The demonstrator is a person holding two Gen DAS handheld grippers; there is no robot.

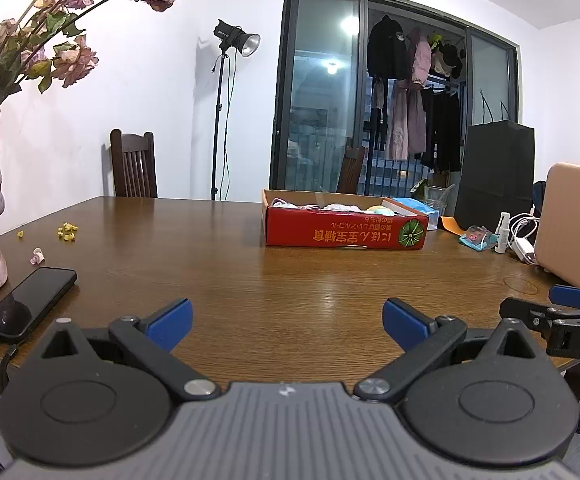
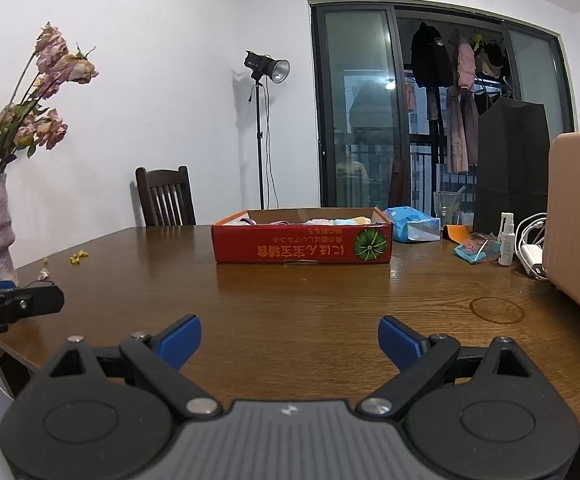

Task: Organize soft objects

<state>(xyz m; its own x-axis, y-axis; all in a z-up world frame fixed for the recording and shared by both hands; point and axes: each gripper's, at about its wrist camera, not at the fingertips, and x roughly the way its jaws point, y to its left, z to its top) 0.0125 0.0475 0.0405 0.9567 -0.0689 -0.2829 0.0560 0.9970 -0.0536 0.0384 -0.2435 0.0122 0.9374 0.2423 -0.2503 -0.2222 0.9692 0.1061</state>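
Soft objects (image 2: pixel 337 222) are seemingly already lying in the red box (image 2: pixel 301 246); left gripper (image 1: pixel 288 320) and right gripper (image 2: pixel 290 338) are hovering open, empty.

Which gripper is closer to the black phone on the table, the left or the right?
Left. The left gripper hangs open just right of the black phone at the table's near left edge. The right gripper is further right; its camera shows no phone.

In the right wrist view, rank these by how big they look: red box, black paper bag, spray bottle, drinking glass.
Largest to smallest as they look:
1. red box and black paper bag: close in apparent area, and the bag stands farther back, so I won't rank them.
2. drinking glass
3. spray bottle, though similar to the glass.
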